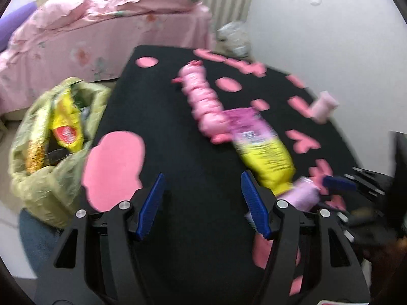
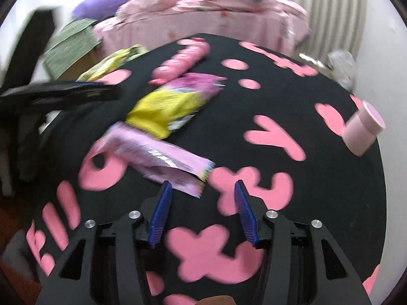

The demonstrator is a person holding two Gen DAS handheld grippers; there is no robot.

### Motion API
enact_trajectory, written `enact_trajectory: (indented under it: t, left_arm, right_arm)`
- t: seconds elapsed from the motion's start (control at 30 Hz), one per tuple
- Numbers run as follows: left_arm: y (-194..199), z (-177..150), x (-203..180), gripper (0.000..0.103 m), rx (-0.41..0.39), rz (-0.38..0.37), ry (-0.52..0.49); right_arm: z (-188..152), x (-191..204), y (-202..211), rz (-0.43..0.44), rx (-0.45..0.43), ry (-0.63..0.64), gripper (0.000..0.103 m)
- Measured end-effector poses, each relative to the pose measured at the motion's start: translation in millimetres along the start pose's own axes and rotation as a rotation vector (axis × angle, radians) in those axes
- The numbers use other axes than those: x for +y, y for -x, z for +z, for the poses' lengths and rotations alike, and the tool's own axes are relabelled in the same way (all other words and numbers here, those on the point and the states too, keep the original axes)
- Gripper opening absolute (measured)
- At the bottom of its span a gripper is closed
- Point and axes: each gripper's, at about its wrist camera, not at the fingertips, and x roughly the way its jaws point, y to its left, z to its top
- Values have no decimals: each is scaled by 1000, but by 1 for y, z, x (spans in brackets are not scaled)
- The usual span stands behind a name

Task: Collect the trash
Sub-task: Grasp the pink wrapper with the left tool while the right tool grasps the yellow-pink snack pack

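A black table [image 1: 193, 183] with pink shapes holds trash: a long pink wrapper roll [image 1: 203, 101] [image 2: 182, 59], a yellow and purple snack bag [image 1: 259, 142] [image 2: 173, 101], a light pink wrapper [image 1: 304, 193] [image 2: 157, 160] and a pink cup [image 1: 324, 106] [image 2: 362, 129] on its side. A green trash bag [image 1: 53, 147] hangs open left of the table with a yellow packet inside. My left gripper [image 1: 203, 200] is open and empty above the table. My right gripper [image 2: 202, 208] is open and empty, just short of the light pink wrapper. It shows blurred in the left wrist view [image 1: 338, 183].
A bed with pink bedding [image 1: 101, 25] [image 2: 203, 7] stands behind the table. A crumpled clear bag [image 1: 234, 38] lies by the white wall. A green patterned box [image 2: 73, 43] sits at the left. The left gripper's dark body [image 2: 61, 92] reaches in from the left.
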Motion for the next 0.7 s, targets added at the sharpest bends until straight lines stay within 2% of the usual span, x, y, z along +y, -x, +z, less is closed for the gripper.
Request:
enact_trajectory:
  t: [0.07, 0.1, 0.2, 0.3, 0.37, 0.4, 0.43, 0.47, 0.5, 0.53, 0.63, 0.7]
  left_arm:
    - [4, -1, -12, 59, 10, -110, -66]
    - [4, -4, -23, 59, 29, -184, -130]
    - [-3, -8, -47, 59, 81, -262, -242]
    - [-17, -15, -68, 59, 124, -203, -336]
    - [-25, -22, -77, 59, 169, -212, -360]
    - [-23, -26, -81, 58, 152, -188, -385]
    - [-22, -30, -83, 54, 151, -174, -407]
    - [-20, -32, -84, 45, 145, -161, -416]
    - [-18, -35, -84, 41, 138, -146, -418]
    - [-16, -38, -81, 30, 134, -142, -403]
    - [-9, -36, -64, 27, 131, -194, -288]
    - [3, -37, -55, 26, 96, -194, -249]
  right_arm:
    - [0, -15, 0, -20, -1, -47, 50]
    - [-2, -20, 1, -35, 1, -58, 50]
    - [-11, -33, 8, -71, 5, -88, 50]
    - [-26, -49, 18, -90, 3, -164, 50]
    - [-35, -54, 24, -102, -1, -194, 50]
    - [-40, -55, 27, -105, -3, -205, 50]
    - [-43, -55, 29, -106, -7, -211, 50]
    - [-45, -54, 30, -111, -10, -217, 50]
    - [-48, -52, 32, -117, -14, -216, 51]
    - [-48, -50, 32, -123, -18, -214, 51]
    - [-48, -48, 32, -138, -7, -219, 51]
    - [-46, -49, 32, -131, 8, -222, 52]
